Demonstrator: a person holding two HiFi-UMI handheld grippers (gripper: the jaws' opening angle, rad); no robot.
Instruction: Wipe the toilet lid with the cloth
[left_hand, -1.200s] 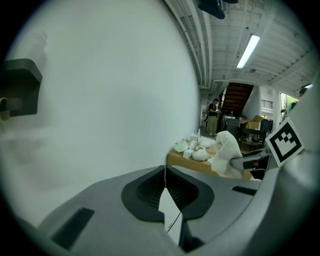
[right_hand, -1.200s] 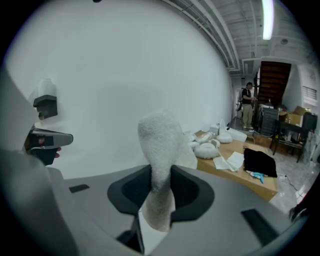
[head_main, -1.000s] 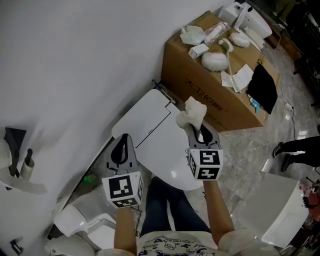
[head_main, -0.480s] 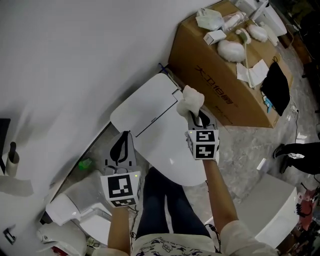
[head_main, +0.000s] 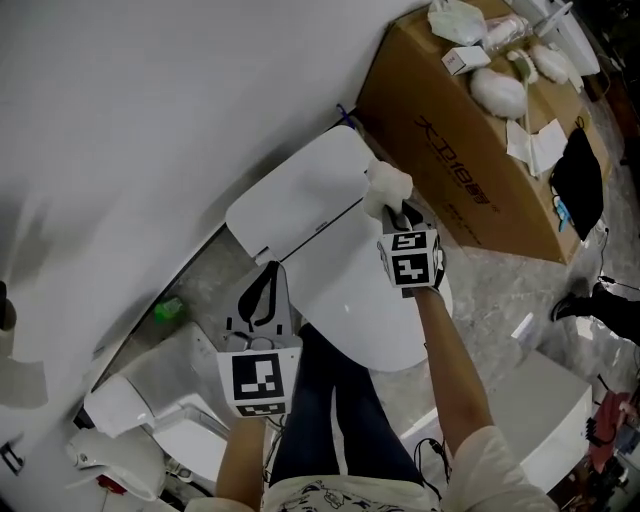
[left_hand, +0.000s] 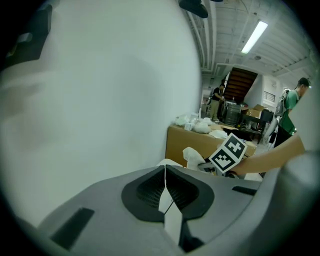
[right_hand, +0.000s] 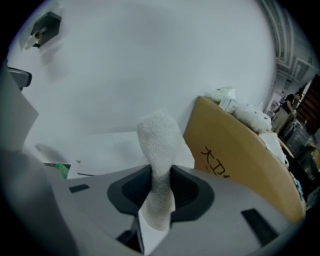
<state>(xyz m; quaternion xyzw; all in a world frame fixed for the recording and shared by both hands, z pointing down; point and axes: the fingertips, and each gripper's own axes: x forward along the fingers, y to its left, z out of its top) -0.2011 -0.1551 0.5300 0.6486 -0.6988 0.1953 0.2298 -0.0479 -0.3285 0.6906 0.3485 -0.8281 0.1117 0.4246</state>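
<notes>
Now the cloth (head_main: 387, 187) is gripped between the right gripper's (head_main: 399, 214) jaws
It is held at the toilet lid's (head_main: 345, 300) rear edge; the left gripper (head_main: 264, 292) is kept alongside, jaws pressed together

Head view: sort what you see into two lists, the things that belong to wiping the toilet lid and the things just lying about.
Belongs to the job:
cloth
right gripper, shut on the cloth
toilet lid

Just lying about:
cardboard box, with white oddments on top
black item on the box
green object on the floor
</notes>
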